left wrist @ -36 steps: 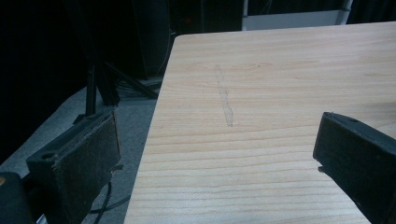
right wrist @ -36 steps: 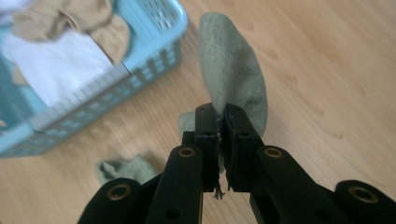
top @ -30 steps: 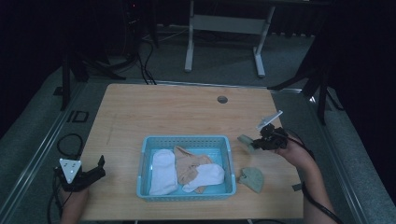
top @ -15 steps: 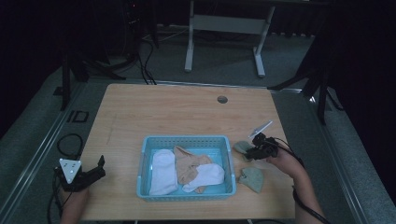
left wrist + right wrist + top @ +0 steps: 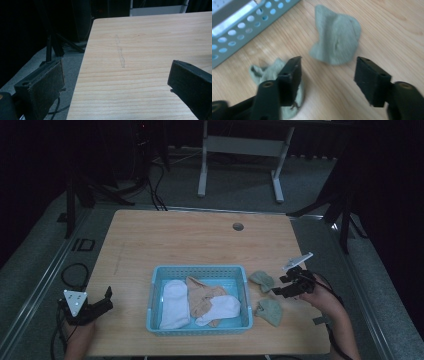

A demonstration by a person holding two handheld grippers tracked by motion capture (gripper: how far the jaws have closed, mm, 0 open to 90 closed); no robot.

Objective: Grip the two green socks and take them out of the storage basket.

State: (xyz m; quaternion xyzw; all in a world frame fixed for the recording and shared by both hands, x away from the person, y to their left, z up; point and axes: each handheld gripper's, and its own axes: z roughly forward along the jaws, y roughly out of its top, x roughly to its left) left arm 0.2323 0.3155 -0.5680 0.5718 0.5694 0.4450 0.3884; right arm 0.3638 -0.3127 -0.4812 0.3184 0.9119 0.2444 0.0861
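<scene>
black two-jawed tool (image 5: 281, 285) with grey triangular plate, trailing cable.

In the right gripper view, the near green sock (image 5: 265, 72) lies partly behind the left jaw of the right hand-held gripper (image 5: 327, 77), its lower end cut off by the bottom edge. The blue basket (image 5: 242, 27) is cropped at the top-left corner, with only a perforated wall showing. In the left gripper view, both jaws of the left hand-held gripper (image 5: 115, 82) are clipped by the frame. From the high view, the tan garment (image 5: 202, 297) in the basket lies partly under a white sock (image 5: 220, 309); it is too small to identify, possibly a sock.
</scene>
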